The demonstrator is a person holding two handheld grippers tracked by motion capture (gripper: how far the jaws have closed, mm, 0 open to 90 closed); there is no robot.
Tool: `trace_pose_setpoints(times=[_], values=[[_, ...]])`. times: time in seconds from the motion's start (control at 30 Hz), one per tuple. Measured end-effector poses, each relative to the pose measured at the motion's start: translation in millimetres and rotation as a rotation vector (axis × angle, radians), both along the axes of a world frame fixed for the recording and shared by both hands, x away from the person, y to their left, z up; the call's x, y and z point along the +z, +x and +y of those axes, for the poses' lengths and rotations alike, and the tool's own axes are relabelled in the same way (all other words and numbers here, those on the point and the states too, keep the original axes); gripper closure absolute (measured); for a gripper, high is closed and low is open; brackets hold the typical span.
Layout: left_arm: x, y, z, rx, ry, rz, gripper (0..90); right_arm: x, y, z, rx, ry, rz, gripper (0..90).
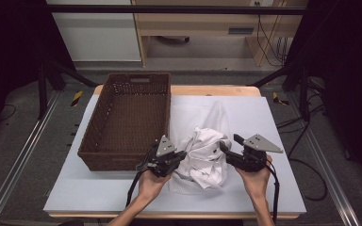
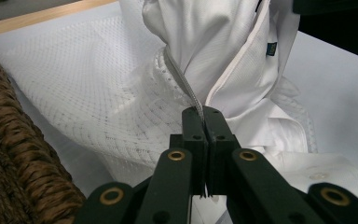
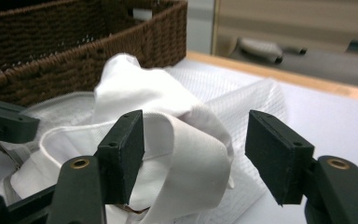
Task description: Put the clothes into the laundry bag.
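Observation:
A crumpled white shirt (image 1: 202, 157) lies on a white mesh cloth (image 1: 188, 117) in the middle of the table. My left gripper (image 1: 183, 154) is at the shirt's left side. In the left gripper view it (image 2: 204, 114) is shut on a thin grey ribbed edge (image 2: 182, 81) that runs up between the shirt (image 2: 214, 42) and the mesh cloth (image 2: 88, 93). My right gripper (image 1: 231, 142) is at the shirt's right side, jaws apart. In the right gripper view it (image 3: 196, 135) stands open, and a raised fold of the shirt (image 3: 186, 149) bulges between the jaws, against the left pad and apart from the right pad.
A brown wicker basket (image 1: 122, 157) with nothing in it stands left of the shirt, close to my left gripper; its wall also shows in the gripper views (image 2: 9, 154) (image 3: 51, 60). The grey table mat (image 1: 264, 117) is bare to the right. The wooden table edge (image 1: 217, 89) is behind.

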State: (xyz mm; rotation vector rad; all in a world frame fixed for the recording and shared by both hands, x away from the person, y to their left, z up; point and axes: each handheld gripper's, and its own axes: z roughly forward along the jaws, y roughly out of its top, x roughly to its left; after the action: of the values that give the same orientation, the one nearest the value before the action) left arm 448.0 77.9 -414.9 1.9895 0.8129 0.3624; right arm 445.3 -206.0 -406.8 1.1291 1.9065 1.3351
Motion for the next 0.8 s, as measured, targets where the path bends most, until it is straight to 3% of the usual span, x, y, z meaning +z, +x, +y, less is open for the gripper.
trace_pose_setpoints(times=[0.07,0.13,0.2,0.3,0.37,0.47,0.63,0.73,0.8], values=[[0.4,0.0,-0.4,0.0,-0.001,-0.001,88.1,-6.0,8.7,4.1,0.047,-0.019,0.042,46.9],[0.7,0.5,-0.4,0.003,-0.002,-0.002,88.1,-12.0,12.7,9.7,0.06,-0.049,0.059,62.7],[1.7,1.4,0.4,0.008,-0.009,0.002,88.1,-13.2,8.9,13.2,0.102,-0.026,0.053,70.4],[4.5,2.2,1.2,0.011,-0.017,0.002,88.2,-12.0,-6.3,24.5,0.197,-0.044,0.024,75.7],[8.2,1.4,1.2,0.007,-0.026,-0.003,88.2,-13.8,-16.6,36.5,0.261,-0.066,0.028,77.6],[14.9,-1.9,-0.2,-0.009,-0.042,-0.019,88.3,-23.0,-20.4,56.8,0.313,-0.142,0.06,79.5],[18.2,-8.5,-5.2,-0.038,-0.038,-0.031,88.3,-42.2,1.0,76.4,0.256,-0.163,0.145,80.9],[15.3,-9.7,-7.8,-0.043,-0.024,-0.026,88.3,-47.8,16.1,79.8,0.189,-0.142,0.166,81.6],[12.2,-9.4,-8.4,-0.046,-0.015,-0.019,88.3,-50.8,22.1,82.4,0.111,-0.132,0.167,81.8]])
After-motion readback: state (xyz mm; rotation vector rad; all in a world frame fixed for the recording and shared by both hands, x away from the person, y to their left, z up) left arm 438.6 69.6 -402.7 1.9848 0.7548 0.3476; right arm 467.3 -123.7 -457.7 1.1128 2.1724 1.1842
